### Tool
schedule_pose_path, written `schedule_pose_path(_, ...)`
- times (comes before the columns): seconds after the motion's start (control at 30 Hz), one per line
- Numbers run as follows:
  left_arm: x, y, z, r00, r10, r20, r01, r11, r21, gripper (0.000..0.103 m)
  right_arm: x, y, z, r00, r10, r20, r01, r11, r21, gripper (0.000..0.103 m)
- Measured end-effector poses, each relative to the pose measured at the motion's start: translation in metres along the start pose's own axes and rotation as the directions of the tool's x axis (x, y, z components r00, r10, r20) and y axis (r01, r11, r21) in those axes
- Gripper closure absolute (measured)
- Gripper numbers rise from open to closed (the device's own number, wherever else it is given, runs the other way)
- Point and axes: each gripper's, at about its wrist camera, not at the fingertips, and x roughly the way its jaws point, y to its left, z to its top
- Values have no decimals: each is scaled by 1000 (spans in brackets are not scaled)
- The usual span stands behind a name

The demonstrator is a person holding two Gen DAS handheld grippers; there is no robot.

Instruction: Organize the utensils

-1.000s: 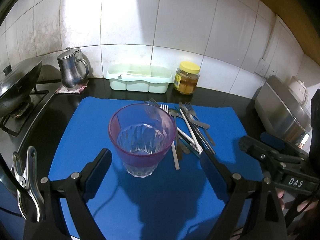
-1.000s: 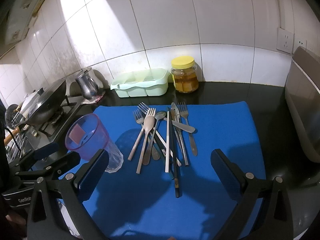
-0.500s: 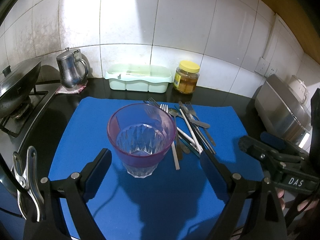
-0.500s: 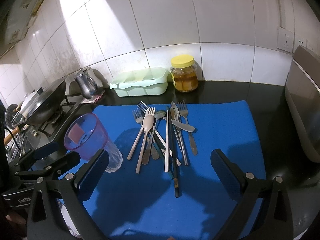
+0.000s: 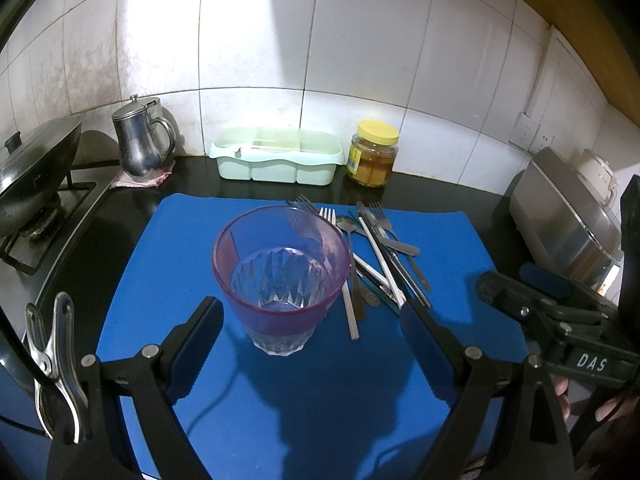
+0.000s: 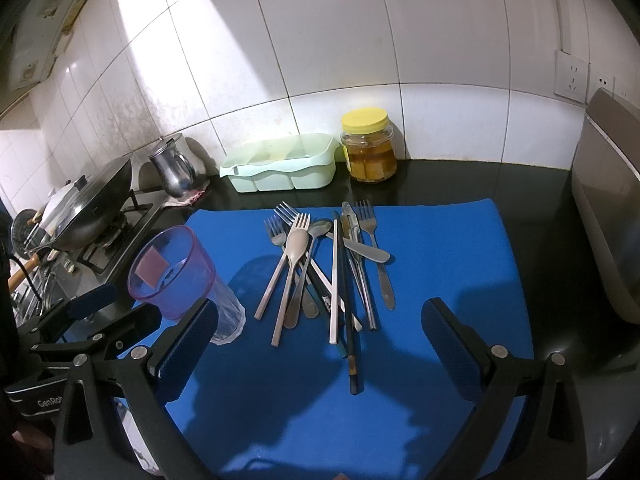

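White tiled wall stood behind a black counter (image 6: 460,184) carrying a blue mat (image 5: 280,400). Glass (image 5: 280,276), purple-tinted at the top and clear at the faceted base, stood upright near the mat's left edge; nothing visible inside it. Utensils (image 6: 324,268) (forks, spoons, a knife, chopsticks) lay in a loose overlapping pile at mid-mat toward the back edge, just right of the glass, all outside any container. Pale green box (image 6: 280,168) with three compartments sat against the wall past the mat's back edge; contents could not be made out. Jar (image 6: 370,146), yellow lid on, held yellowish pieces, just right of the box. Steel jug (image 5: 140,144) stood left of the box, lid down. Left gripper (image 5: 312,320) was spread wide, the glass between its jaws without contact. Right gripper (image 6: 320,328) was likewise released, holding nothing, above the mat's front edge.
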Motion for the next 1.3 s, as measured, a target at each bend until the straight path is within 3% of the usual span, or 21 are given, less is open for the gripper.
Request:
schedule_pose_path(0.97, 3, -1, -1, 1000, 2, 0, -2, 1000, 4, 10, 3, 1, -1, 1000, 2, -6, -1, 1000, 3, 0)
schedule_pose_path(1.3, 14, 10, 1, 998, 27, 50, -28, 999, 26, 10, 4, 1, -2, 1000, 0, -11, 0, 1000, 10, 0)
